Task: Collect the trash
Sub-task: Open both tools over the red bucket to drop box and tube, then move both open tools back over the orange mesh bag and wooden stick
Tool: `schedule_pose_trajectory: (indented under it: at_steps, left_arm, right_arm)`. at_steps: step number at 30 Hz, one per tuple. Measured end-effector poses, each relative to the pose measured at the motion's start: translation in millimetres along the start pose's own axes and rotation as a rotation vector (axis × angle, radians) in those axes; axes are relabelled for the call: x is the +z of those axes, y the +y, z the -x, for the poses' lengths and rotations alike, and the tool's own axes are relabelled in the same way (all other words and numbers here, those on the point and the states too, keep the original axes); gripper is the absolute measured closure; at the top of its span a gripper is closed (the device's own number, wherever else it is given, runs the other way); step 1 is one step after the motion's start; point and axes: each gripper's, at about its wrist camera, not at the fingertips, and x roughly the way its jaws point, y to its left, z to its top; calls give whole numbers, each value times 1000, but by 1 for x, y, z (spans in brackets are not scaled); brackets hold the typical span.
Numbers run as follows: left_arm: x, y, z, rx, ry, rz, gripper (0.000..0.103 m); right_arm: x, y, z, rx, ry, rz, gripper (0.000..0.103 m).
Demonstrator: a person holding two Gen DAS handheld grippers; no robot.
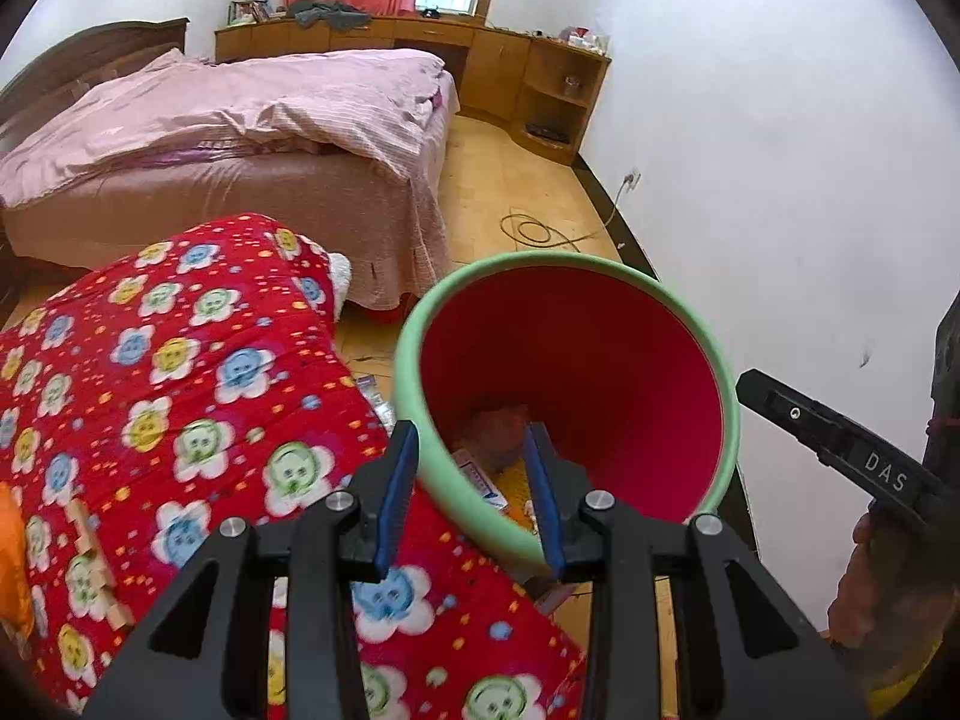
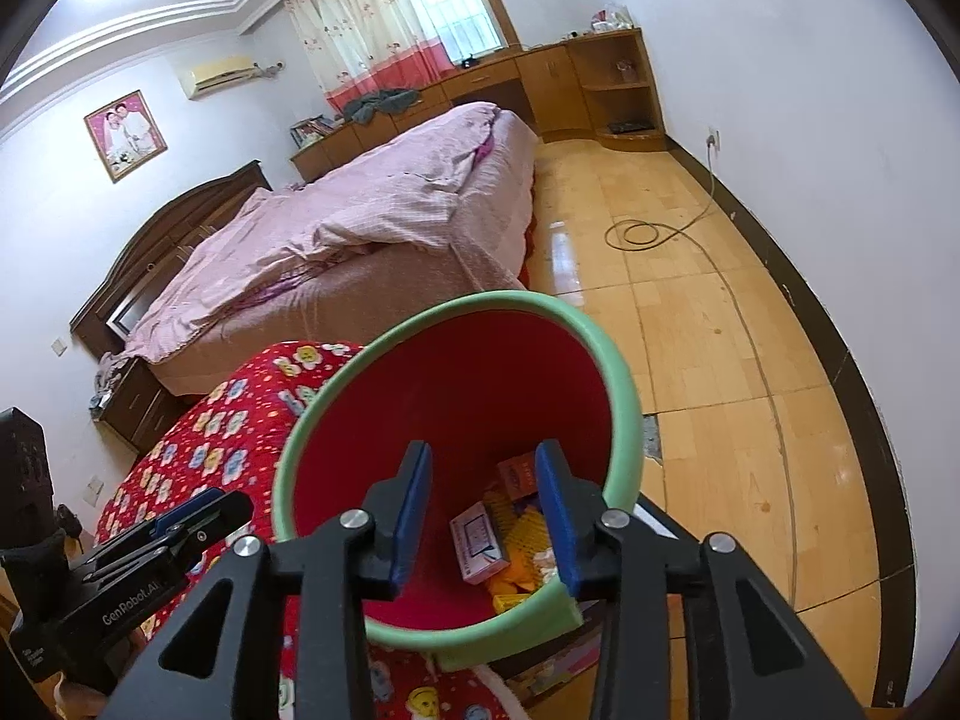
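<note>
We hold 2 hand-held grippers over a red bin point(image 1: 576, 360) with a green rim. The bin stands on the floor point(image 2: 750, 360), touching the edge of a red flowered quilt point(image 1: 180, 390). In the left wrist view the left hand-held gripper point(image 1: 474, 456) has its blue pads point(image 1: 399, 492) spread, with the near rim of the bin showing in the gap; the pads press on nothing. In the right wrist view the right hand-held gripper point(image 2: 483, 480) is also spread and carries nothing, its right pad point(image 2: 558, 516) lying just at the near rim.

The trash sits at the bottom of the bin: a pink-and-white box point(image 2: 477, 546), an orange box point(image 2: 519, 474), yellow plastic pieces point(image 2: 510, 576) and some white scraps point(image 2: 546, 561). From the left wrist view the same heap is partly hidden behind the pads, and a reddish crumpled lump point(image 1: 501, 426) shows there that we cannot identify.

The right hand-held gripper's black finger also enters the left wrist view from the right, with a hand point(image 1: 870, 588) below it. A wrapper point(image 1: 375, 399) lies on the floor between quilt and bin. Behind stand a bed point(image 1: 240, 138) with a pink cover, wooden cabinets point(image 1: 504, 66) under the window, and a cable point(image 2: 642, 234) coiled on the floor
</note>
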Motion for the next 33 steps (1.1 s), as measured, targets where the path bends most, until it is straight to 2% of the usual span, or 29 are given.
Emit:
schedule_pose_trajectory:
  at_steps: [7, 15, 33]
  left_arm:
    - [-8, 21, 31, 24, -31, 45, 67]
    - [-23, 52, 65, 75, -62, 105, 67]
    - [-57, 121, 122, 195, -108, 203, 66]
  right_arm:
    - [-8, 21, 13, 37, -2, 18, 47]
    - [-21, 44, 19, 81, 12, 27, 38]
    - [-51, 115, 22, 170, 62, 100, 35]
